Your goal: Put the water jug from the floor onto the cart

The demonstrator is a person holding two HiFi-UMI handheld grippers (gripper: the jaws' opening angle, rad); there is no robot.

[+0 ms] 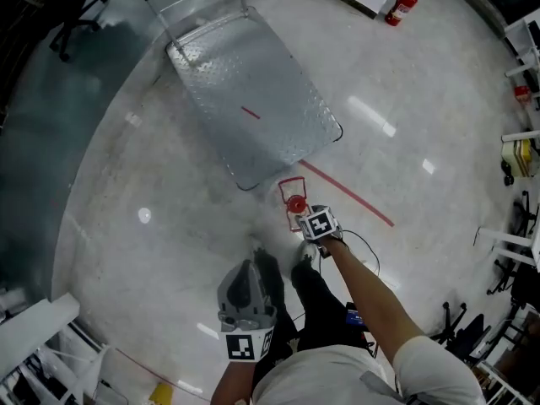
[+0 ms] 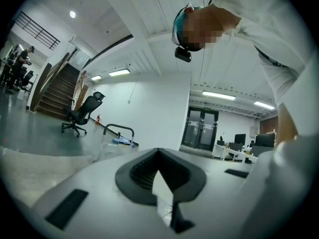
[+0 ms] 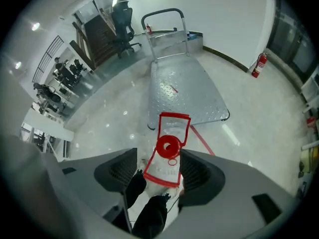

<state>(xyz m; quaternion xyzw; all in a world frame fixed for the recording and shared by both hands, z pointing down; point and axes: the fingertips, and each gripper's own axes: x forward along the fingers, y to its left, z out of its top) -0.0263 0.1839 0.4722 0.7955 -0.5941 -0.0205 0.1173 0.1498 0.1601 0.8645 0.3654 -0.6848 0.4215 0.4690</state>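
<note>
Low over the floor [image 1: 152, 184], the right claw [image 3: 159, 166] points steeply down with its jaws wide apart; the jug [image 3: 168, 147] stands between them, its red cap and red handle frame facing up into the right gripper view; whether either pad touches the jug cannot be told, and nothing shows the claw gripping it. From the head view the person's right arm reaches forward and down to this claw, whose marker cube sits just beside the jug.

The jug is on the floor, upright, just beside the near corner of the cart [image 1: 253, 99] and not on it; the cart's metal deck is bare but for a short red mark, and its handle rises at the far end. A red line [image 1: 354, 197] runs across the floor from near the jug, off to the right.

The left claw [image 2: 159, 158] is held close to the person's body, well back from the jug, pointing about level; its dark pads meet at the tips and nothing is between them. An extinguisher [image 1: 402, 7] stands by the far wall; a chair [image 1: 76, 15] stands at the far left.
</note>
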